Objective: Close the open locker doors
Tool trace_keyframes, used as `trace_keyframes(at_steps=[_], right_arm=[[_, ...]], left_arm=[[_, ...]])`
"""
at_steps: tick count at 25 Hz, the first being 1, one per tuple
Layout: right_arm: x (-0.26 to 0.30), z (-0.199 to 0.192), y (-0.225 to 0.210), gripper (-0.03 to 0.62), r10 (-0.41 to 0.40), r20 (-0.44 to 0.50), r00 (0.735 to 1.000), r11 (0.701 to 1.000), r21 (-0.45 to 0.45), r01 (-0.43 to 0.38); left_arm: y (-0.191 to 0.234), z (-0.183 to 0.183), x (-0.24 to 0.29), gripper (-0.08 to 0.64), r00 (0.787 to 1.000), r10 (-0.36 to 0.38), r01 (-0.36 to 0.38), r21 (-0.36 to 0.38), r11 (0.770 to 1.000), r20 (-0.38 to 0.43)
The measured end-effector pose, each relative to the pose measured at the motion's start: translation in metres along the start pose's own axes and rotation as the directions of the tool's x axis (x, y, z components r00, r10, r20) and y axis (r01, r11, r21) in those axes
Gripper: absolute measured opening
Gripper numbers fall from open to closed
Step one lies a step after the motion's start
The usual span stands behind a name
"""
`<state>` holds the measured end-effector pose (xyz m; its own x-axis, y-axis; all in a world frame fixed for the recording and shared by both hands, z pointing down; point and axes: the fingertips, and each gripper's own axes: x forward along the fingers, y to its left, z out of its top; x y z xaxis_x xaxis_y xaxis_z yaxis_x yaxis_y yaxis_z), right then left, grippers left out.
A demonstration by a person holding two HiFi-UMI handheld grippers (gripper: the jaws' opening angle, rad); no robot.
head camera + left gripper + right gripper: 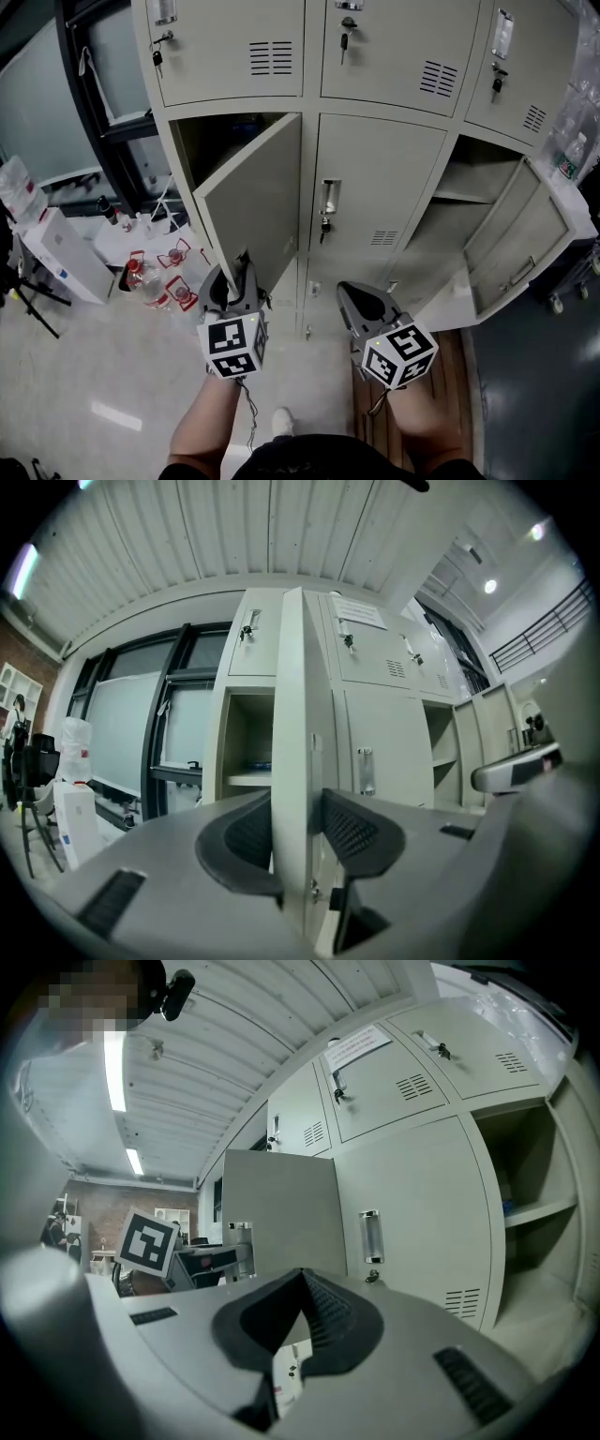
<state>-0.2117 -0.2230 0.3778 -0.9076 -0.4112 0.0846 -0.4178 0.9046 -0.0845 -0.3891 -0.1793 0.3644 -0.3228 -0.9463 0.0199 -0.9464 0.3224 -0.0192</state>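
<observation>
The beige lockers (pixel 375 56) have two lower doors open. The lower left door (pixel 255 202) swings out toward me; my left gripper (pixel 242 272) is at its free edge. In the left gripper view that door (pixel 300 686) stands edge-on between the jaws of the left gripper (pixel 298 827), and both pads lie against its faces. The lower right door (pixel 520 234) hangs wide open, showing a shelf inside. My right gripper (pixel 359 302) hovers low before the closed middle door (pixel 361 202). In its own view the right gripper (pixel 302 1321) is shut on nothing.
Bottles and red-wire items (pixel 155 277) sit on the floor at the left beside a white box (pixel 61 253). A dark window frame (pixel 103 103) stands left of the lockers. A wheeled cart (pixel 574 281) is at the far right. The upper doors are closed, with keys in them.
</observation>
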Motion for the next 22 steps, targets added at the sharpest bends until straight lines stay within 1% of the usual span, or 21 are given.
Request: trace_keyframes(at_steps=[14,22], right_arm=[[0.061,0.002,0.02,0.0,0.012,0.002,1.0,1.0,0.012,-0.012],[0.083,0.004,0.03,0.001,0.008,0.013,1.0,1.0,0.016,-0.008]], left_arm=[[0.047,0.0,0.023,0.163,0.998,-0.064,0.064,-0.002,0.998,-0.002],[0.068,0.001,0.035,0.182,0.998,-0.061,0.061,0.012,0.998,-0.001]])
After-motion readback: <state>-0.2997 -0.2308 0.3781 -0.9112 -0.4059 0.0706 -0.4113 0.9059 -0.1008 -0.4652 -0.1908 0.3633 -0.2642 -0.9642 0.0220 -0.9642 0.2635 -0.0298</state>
